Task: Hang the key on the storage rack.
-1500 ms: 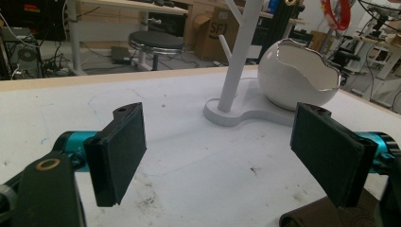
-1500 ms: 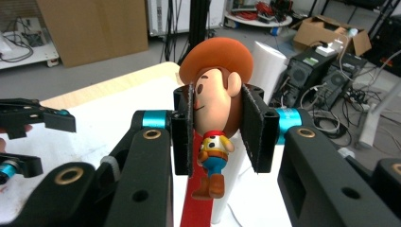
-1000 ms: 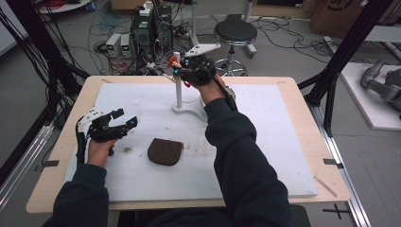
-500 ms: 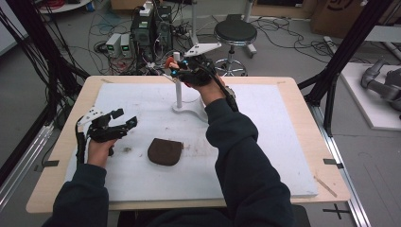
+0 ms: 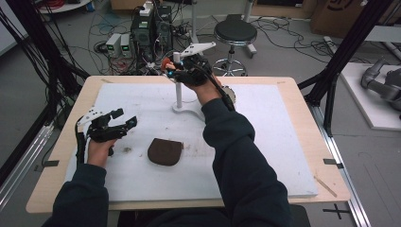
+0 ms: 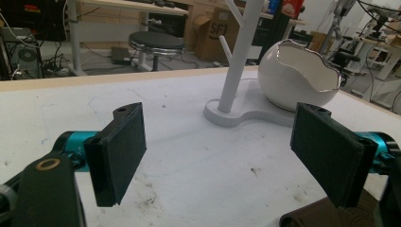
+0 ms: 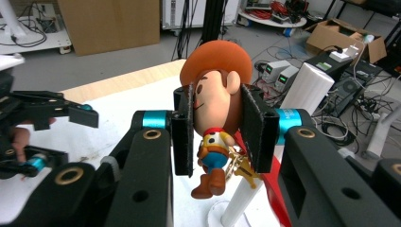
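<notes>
A cowboy toy figure [image 7: 215, 111] with an orange hat and a small key-chain hangs between the pads of my right gripper [image 7: 220, 130], which is shut on its head. In the high view, that right gripper [image 5: 171, 70] holds the figure [image 5: 165, 62] at the top of a white branched stand [image 5: 179, 92] at the table's far middle. My left gripper [image 5: 124, 124] hovers over the left side of the white mat, its jaws wide open with nothing between them [image 6: 222, 156]. A brown pouch [image 5: 164, 151] lies flat on the mat between the arms.
A white egg-shaped bowl [image 6: 298, 75] sits on the stand's base [image 6: 246, 116], to the right of the pole [image 6: 236, 71]. The white mat [image 5: 283, 142] covers most of the wooden table [image 5: 326, 137]. A stool [image 5: 235, 33] and electronics boxes [image 5: 151, 30] stand beyond the far edge.
My right gripper with the figure has edged slightly left at the stand's top. The left gripper has kept still.
</notes>
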Demonstrator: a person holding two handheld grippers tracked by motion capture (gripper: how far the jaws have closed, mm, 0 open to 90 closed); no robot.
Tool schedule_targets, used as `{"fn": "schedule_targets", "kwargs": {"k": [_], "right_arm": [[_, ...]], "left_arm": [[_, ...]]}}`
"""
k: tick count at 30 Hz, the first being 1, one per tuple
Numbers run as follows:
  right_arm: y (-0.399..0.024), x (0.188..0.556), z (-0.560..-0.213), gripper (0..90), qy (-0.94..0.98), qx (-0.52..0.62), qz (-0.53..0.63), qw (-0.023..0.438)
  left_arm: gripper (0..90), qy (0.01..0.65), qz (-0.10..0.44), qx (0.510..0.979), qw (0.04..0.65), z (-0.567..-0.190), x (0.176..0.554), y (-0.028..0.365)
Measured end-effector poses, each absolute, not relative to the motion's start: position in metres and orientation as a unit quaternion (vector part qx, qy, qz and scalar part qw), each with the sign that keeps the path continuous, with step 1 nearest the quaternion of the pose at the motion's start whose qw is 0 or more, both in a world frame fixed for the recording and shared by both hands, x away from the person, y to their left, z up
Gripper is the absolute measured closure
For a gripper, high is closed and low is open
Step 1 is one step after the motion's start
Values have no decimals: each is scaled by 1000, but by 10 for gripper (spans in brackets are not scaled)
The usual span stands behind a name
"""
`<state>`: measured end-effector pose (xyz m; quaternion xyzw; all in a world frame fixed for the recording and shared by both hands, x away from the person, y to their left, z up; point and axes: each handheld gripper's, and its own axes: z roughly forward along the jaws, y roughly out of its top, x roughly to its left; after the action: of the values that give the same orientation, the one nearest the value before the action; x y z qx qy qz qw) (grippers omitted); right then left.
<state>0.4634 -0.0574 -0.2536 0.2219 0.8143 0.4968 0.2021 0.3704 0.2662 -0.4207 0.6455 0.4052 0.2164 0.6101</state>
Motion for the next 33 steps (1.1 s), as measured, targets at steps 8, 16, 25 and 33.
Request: {"fn": "schedule_targets", "kwargs": {"k": [8, 16, 25, 33], "right_arm": [[-62, 458, -250, 684, 813, 222, 506, 184], [-65, 465, -254, 684, 807, 240, 505, 189], [-74, 464, -250, 684, 804, 246, 503, 200], [-76, 468, -252, 684, 802, 253, 503, 199]], "left_arm": [[189, 402, 217, 648, 609, -420, 370, 266], [189, 405, 215, 646, 610, -421, 370, 267], [189, 404, 215, 647, 610, -420, 370, 266], [189, 405, 215, 647, 609, -421, 370, 266]]}}
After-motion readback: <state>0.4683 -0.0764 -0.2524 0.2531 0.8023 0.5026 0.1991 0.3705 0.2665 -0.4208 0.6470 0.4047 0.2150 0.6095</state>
